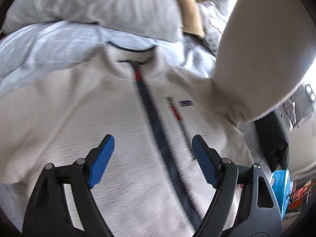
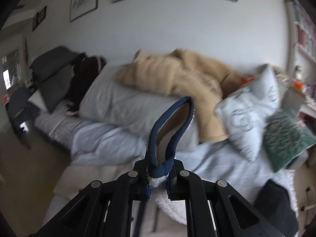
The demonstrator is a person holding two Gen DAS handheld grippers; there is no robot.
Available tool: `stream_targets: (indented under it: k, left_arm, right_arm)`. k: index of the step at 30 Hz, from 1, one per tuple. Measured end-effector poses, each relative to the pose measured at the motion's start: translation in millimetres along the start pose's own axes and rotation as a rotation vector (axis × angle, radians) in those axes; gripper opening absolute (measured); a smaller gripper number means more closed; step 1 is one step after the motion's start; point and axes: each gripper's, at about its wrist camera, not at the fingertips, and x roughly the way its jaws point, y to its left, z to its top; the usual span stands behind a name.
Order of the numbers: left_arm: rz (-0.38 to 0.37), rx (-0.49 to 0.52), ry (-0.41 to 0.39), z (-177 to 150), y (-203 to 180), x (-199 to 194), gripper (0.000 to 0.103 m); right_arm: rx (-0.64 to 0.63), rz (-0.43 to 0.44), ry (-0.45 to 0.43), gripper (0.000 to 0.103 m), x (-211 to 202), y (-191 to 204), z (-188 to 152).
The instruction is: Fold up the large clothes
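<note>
Though spread front-up on the bed (image 1: 39, 45), white fleece jacket (image 1: 88, 108): soft, bulky, light, limp; best taken at navy-bound cuff (image 2: 169, 132) or hem; right hand-held gripper (image 2: 158, 177) clamped on cuff, sleeve (image 1: 260, 45) raised; left hand-held gripper (image 1: 153, 148) wide open, empty.

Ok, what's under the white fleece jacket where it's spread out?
The white fleece jacket lies zipper-up on the pale blue duvet, which shows past its collar. What lies beneath the jacket's middle is covered. The right gripper is clamped on its navy-trimmed cuff; the left gripper hovers open.
</note>
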Motion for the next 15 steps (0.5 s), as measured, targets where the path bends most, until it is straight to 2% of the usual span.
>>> stream_targets:
  k: [2,4,5,6,7,8,9,12,15]
  left_arm:
    - [-0.019,-0.054,-0.019,-2.7,30.3,-8.4,0.081]
    - [-0.071,-0.137,-0.049,-10.0,64.1,-11.7,0.081]
    - [-0.103,-0.176,-0.062,-14.2,77.8,-10.9,0.081]
    - [-0.142,-0.221,-0.074,-17.2,92.6,-7.4,0.081]
    - [-0.182,-0.279,-0.065,-19.3,109.0,-1.8,0.081]
    - [-0.217,-0.339,-0.069,-21.4,122.4,1.4,0.081]
    - [-0.254,-0.409,-0.093,-23.8,136.9,3.1,0.081]
    - [-0.313,-0.527,-0.112,-26.8,161.8,13.5,0.081]
    - [-0.259,-0.505,-0.078,-23.0,157.9,28.8,0.081]
  right_arm:
    - [0.001,0.037,0.055,0.014,26.4,21.4,-8.6]
    - [0.014,0.092,0.111,0.018,48.2,35.6,-16.8]
    - [0.023,0.139,0.143,0.027,57.2,40.9,-21.9]
    - [0.026,0.171,0.167,0.04,64.8,46.2,-26.3]
    - [0.023,0.183,0.174,0.048,68.9,49.7,-30.5]
    - [0.017,0.183,0.168,0.061,70.5,50.5,-31.7]
    - [0.011,0.177,0.161,0.065,71.9,49.8,-33.6]
    - [0.006,0.137,0.169,0.065,78.2,32.1,-40.9]
    - [0.035,0.088,0.192,0.07,86.5,-1.7,-51.3]
